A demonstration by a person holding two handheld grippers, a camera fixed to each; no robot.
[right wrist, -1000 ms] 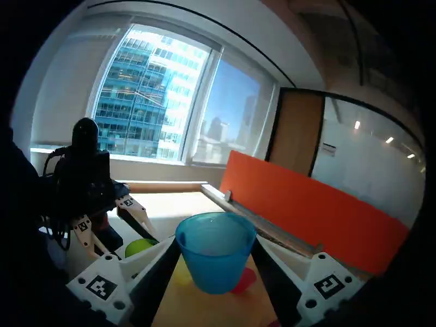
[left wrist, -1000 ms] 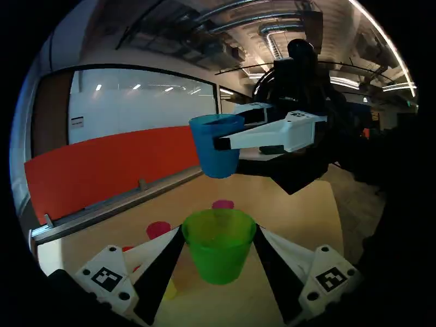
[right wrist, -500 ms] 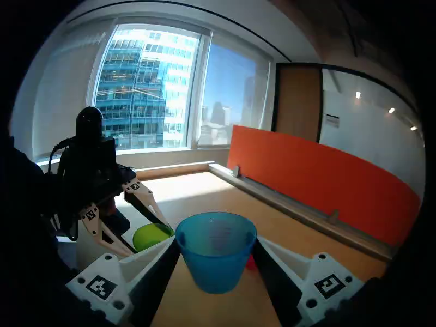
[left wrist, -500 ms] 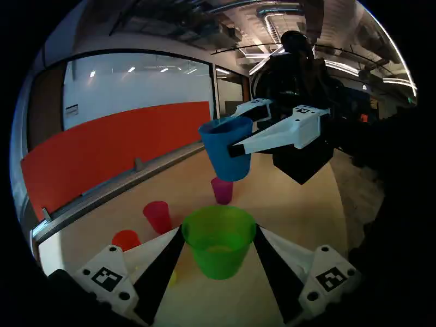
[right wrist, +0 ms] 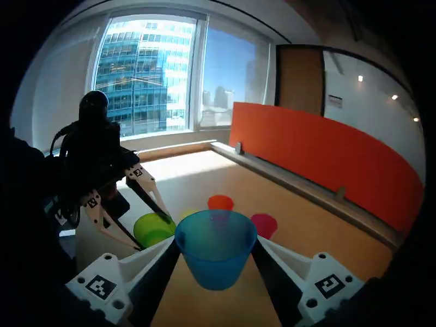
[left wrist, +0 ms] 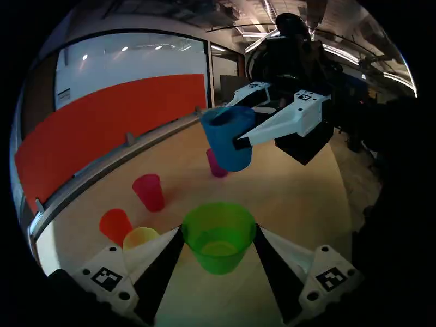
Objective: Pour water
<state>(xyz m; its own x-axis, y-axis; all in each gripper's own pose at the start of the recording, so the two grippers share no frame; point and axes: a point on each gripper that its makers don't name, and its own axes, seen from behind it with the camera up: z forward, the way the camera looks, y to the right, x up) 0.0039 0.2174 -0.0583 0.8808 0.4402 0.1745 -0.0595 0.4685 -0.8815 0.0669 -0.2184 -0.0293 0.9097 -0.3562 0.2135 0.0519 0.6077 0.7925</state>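
Blue cup (right wrist: 216, 264) seemingly clamped inside right gripper (right wrist: 216, 243).

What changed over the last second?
Both cameras pitched down toward the table, so the left gripper and right gripper now look onto it. The red cup, orange cup and yellow cup have come fully into view. Unchanged: the left gripper is clamped on the green cup, the right on the blue cup. No pour seen.
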